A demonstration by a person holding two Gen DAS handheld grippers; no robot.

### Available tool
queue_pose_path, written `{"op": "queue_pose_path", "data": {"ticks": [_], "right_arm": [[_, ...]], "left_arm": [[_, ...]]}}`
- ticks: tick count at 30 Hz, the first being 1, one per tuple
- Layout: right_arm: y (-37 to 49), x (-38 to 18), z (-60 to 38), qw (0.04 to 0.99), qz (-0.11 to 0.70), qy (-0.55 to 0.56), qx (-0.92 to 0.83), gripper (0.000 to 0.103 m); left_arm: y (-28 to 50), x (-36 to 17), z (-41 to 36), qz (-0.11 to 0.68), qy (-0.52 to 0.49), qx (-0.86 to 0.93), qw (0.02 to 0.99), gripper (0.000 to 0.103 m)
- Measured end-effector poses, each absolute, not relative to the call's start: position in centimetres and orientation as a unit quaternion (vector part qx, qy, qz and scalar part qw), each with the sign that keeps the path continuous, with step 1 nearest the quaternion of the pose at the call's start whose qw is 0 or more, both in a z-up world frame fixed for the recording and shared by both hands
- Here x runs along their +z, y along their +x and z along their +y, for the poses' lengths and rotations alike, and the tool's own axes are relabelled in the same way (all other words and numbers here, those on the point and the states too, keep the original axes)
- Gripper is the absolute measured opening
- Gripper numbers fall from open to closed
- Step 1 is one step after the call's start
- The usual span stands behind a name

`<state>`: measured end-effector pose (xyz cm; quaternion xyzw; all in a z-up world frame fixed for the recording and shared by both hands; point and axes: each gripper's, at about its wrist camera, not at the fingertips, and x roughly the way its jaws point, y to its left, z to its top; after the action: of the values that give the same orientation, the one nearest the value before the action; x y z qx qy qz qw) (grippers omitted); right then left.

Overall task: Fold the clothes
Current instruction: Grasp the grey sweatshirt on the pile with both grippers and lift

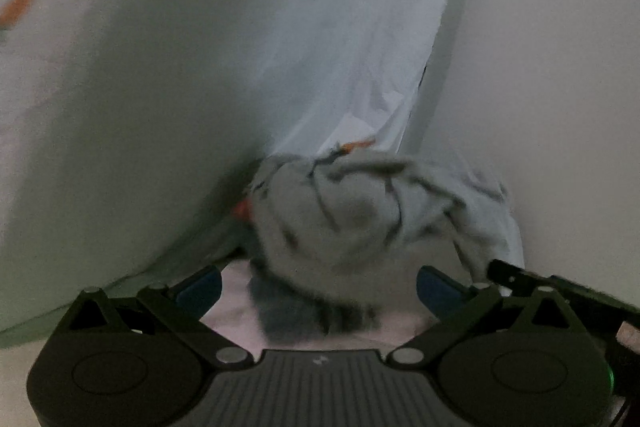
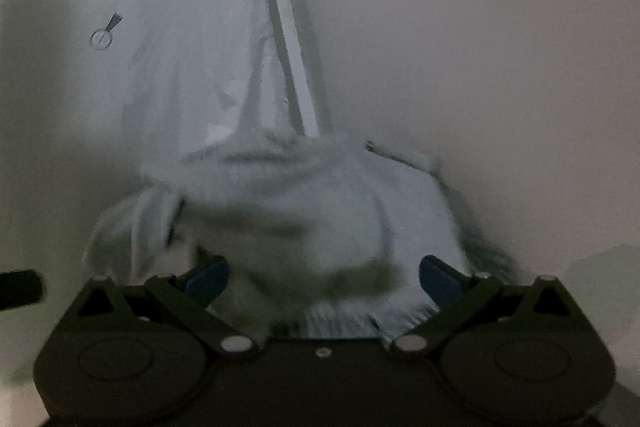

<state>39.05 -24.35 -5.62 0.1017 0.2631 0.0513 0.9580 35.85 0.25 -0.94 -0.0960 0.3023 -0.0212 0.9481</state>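
Note:
A pale grey-white garment (image 1: 344, 67) with a small round black print hangs and stretches away from me in both views, also in the right wrist view (image 2: 192, 75). A bunched wad of it (image 1: 352, 219) lies between the wide-apart blue pads of my left gripper (image 1: 320, 287). Another blurred bunch (image 2: 316, 223) lies between the wide-apart pads of my right gripper (image 2: 324, 279). The pads (image 2: 208, 277) stand clear of the cloth on each side. Small orange marks (image 1: 356, 145) show on the fabric. The right gripper's black edge (image 1: 560, 287) shows beside the left one.
A plain pale surface (image 1: 552, 87) fills the right side of both views, and it also shows in the right wrist view (image 2: 480, 47). Blurred pale cloth or surface with an orange streak (image 1: 24, 1) lies at the far left. The left gripper's dark tip (image 2: 18, 289) shows at the left edge.

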Motion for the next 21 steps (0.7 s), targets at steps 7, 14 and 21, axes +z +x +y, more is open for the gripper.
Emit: {"op": "queue_pose_path", "data": {"ticks": [7, 14, 21], "right_arm": [[44.0, -8.2, -23.0, 0.95, 0.264, 0.158, 0.063, 0.103], [41.7, -7.2, -22.8, 0.952, 0.246, 0.144, 0.112, 0.03], [33.1, -3.0, -21.6, 0.97, 0.172, 0.121, 0.118, 0.013]], "left_arm": [[43.3, -4.9, -0.2, 0.339, -0.17, -0.058, 0.923, 0.075], [42.1, -4.9, -1.1, 0.321, -0.178, -0.022, 0.93, 0.02], [34.6, 1.6, -1.2, 0.235, -0.128, -0.014, 0.963, 0.016]]}}
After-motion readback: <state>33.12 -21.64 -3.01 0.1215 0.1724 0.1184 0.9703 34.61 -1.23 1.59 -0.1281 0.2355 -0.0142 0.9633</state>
